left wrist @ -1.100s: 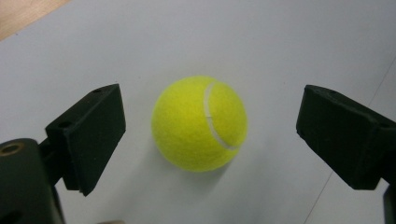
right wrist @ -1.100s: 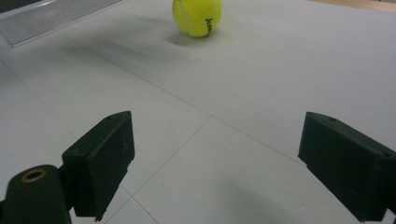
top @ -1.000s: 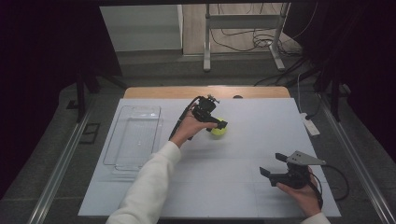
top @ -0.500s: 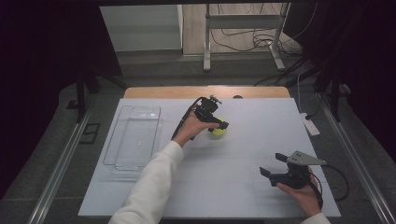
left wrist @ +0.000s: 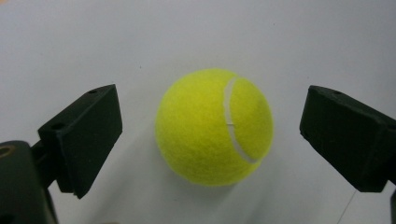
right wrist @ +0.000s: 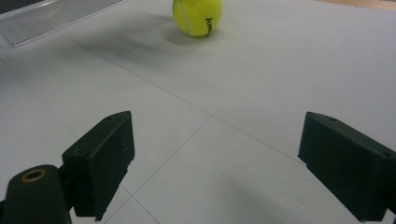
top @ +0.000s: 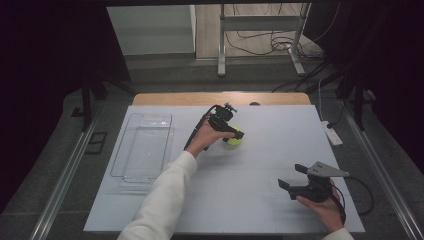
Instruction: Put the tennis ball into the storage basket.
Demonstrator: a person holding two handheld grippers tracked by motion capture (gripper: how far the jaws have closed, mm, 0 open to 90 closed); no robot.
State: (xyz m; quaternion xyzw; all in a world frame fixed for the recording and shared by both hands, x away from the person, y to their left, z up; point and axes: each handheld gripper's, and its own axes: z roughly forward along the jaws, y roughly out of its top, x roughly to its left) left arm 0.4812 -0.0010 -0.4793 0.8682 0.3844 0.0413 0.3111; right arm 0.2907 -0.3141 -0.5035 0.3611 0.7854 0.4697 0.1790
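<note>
Left claw (top: 234,136): jaws spread wide and have just been opening; it grips nothing. The ball sits between the jaws with a clear gap on each side, neither pad touching it.
Ball (left wrist: 214,127): a yellow-green tennis ball resting on the white table top, centred in the left claw's gap, a little closer to one jaw than to the other in the left gripper view. Its white seam curves down the side facing that camera.
Right claw (top: 291,181): jaws wide apart with nothing between them, just bare table below. The ball lies well ahead of it, far beyond its tips and slightly to the left in the right gripper view.
Tray (top: 142,150): a clear plastic tray, lying well off to the left claw's left side, apart from the ball.
Table (top: 260,165): white sheet under both claws, ball and tray.
</note>
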